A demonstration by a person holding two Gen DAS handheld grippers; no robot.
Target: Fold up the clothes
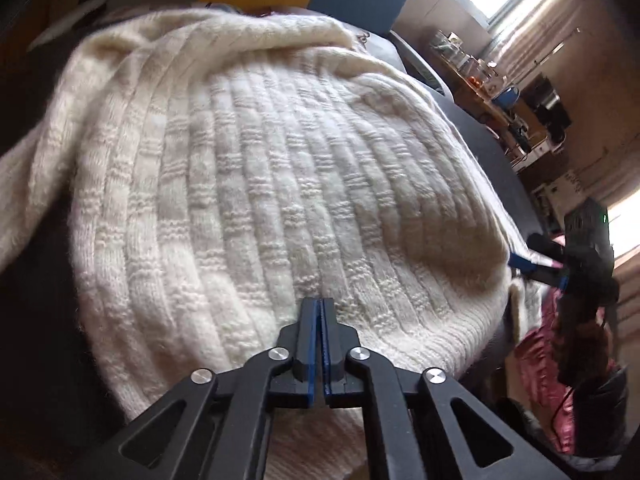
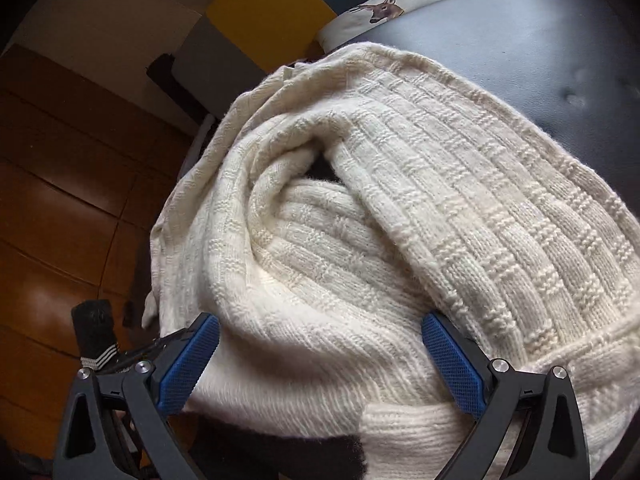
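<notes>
Lying in a thick heap across a dark padded surface (image 2: pixel 560 52), the cream knit sweater (image 1: pixel 260 184) is partly doubled over itself: in the right wrist view one ribbed layer curls over another, leaving a dark hollow between them, and a sleeve-like part trails off the far edge toward the wooden floor (image 2: pixel 60 200).

The left gripper (image 1: pixel 320 308) sits low at the near hem with its jaws pressed together; whether a pinch of knit is caught between the blue pads I cannot tell. The right gripper (image 2: pixel 320 344) has its jaws spread wide, straddling a rolled bulge of the sweater, the blue pads just against the wool on either side, as if placed to take a thick bite of fabric or just after letting one go.

Such bulky wool holds folds loosely and slumps, which likely explains the low, close hold at the hem. The bundle looks rumpled rather than squared, so the fold seems unfinished.
</notes>
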